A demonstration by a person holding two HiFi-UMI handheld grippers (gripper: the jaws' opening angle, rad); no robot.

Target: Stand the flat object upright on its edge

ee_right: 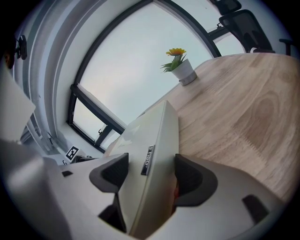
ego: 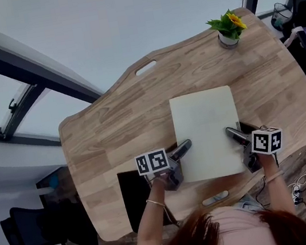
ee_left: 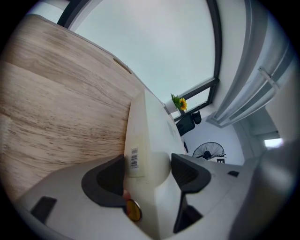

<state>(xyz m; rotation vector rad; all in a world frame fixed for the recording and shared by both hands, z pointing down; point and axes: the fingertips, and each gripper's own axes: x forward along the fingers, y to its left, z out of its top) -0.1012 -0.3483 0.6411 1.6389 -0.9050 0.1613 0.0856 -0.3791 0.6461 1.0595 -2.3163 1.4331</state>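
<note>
1. wooden table (ego: 108, 132): curved outline, a slot cut near the far edge and another near the near edge. bare wood lies open to the left of and beyond the panel. a narrower strip is free on its right, up to the table's right edge.
2. flat cream panel (ego: 206, 130): rectangular, on the near-right part of the table, broad face up toward the head view. the long axis runs from the person toward the far edge. the near short edge is close to the table's near rim. whether that end touches the wood cannot be told. a barcode label (ee_left: 134, 158) sits on its thick side.
3. left gripper (ee_left: 149, 172): jaws pinch the panel's left side near the near corner.
4. right gripper (ee_right: 149, 172): jaws pinch the right side likewise.
5. potted yellow flower (ego: 228, 29): far-right corner of the table, well apart from the panel.
</note>
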